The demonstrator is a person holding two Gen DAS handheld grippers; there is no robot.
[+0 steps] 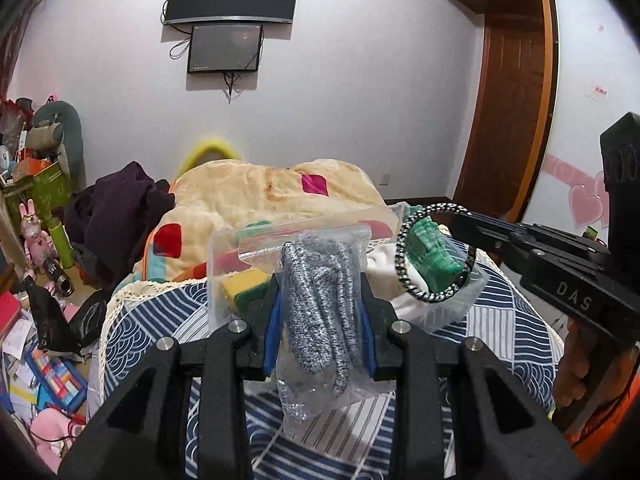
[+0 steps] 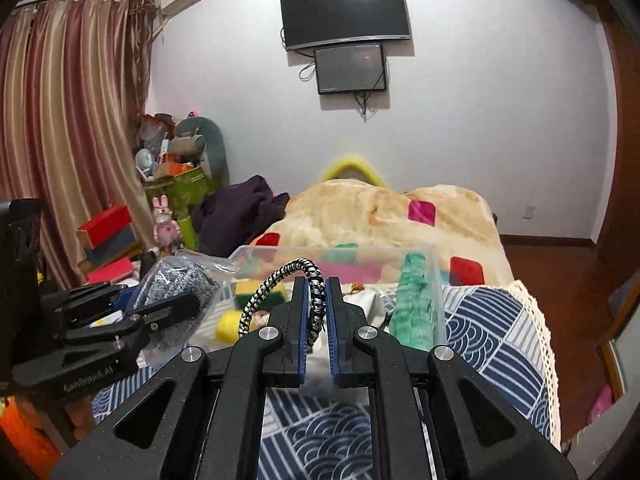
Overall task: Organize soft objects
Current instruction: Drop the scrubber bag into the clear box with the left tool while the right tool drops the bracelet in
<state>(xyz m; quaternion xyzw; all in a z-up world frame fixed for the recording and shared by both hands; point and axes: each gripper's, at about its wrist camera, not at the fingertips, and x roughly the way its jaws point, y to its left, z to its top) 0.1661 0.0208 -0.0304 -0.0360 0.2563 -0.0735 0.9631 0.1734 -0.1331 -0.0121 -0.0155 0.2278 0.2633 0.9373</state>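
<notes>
My left gripper is shut on a clear plastic bag of grey speckled knit gloves, held above the bed; in the right wrist view this gripper and the bag sit at the left. My right gripper is shut on a black-and-white braided loop. From the left wrist view, the loop hangs from the right gripper. Behind both stands a clear plastic box holding green knit gloves and a yellow-green sponge.
The bed has a blue-and-white patterned cover and a cream blanket with coloured squares. Dark purple clothing lies at its left. Floor clutter fills the left side. A wooden wardrobe stands at the right.
</notes>
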